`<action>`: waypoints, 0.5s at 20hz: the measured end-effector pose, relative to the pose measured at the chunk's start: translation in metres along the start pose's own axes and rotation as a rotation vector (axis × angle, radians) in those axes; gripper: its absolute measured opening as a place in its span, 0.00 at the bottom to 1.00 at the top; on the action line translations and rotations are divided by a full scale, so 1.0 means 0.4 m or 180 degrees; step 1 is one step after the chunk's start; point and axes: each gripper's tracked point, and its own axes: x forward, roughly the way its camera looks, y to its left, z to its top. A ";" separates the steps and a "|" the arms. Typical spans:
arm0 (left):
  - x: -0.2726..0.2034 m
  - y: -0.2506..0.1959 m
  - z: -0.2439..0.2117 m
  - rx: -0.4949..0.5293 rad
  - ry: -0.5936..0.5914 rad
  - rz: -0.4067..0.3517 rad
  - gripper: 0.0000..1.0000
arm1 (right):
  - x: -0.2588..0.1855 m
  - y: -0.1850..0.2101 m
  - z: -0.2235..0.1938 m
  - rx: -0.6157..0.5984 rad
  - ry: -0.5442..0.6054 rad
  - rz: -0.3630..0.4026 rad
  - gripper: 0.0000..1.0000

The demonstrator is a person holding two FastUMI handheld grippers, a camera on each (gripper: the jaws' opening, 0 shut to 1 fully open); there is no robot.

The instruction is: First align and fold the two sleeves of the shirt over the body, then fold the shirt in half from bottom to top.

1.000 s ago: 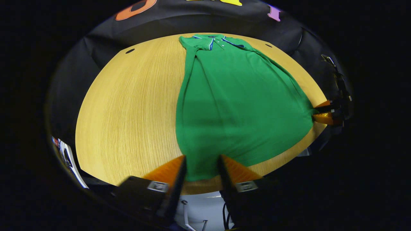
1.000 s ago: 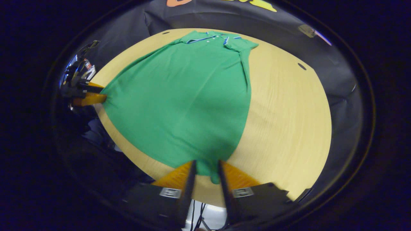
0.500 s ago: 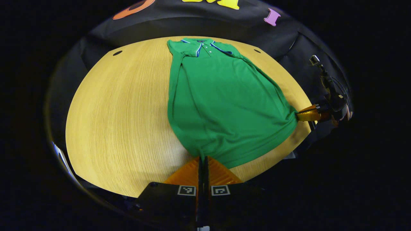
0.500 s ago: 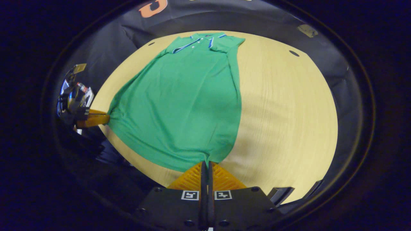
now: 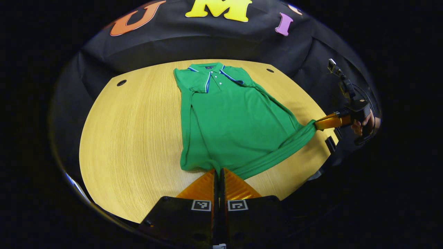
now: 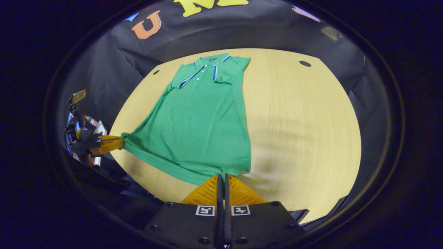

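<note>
I hold my left gripper (image 5: 218,171) low over the near edge of the wooden table (image 5: 138,138), pointing forward along the green polo shirt (image 5: 228,117), and its two fingers are pressed together on the bottom hem at the left corner, with the cloth pinched between them. My right gripper (image 6: 221,176) has the same pose at the other bottom corner: fingers closed tight on the hem, pointing toward the collar (image 6: 207,65). The shirt lies on the table with the collar at the far side, near the black booth wall (image 5: 207,41), and both sleeves are already folded in over the body. The hem between my two grippers looks lifted from the table and makes a rolled band of cloth. In the left gripper view I see, far at the right, my right gripper with the corner of the hem in its tip, and behind it my hand (image 5: 367,122) around the handle, and a small camera mount standing above it. In the right gripper view I see my left gripper at the far left, also with the hem corner in its tip, but the hand there is too dark to make out. This view shows also a wide bare part of the table at the right of the shirt, with a small dark hole (image 6: 304,63) near the far edge.
</note>
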 end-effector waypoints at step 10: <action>0.006 0.093 0.245 -0.0209 -0.0425 0.0173 0.03 | -0.024 -0.002 0.266 0.0305 -0.0487 0.0102 0.02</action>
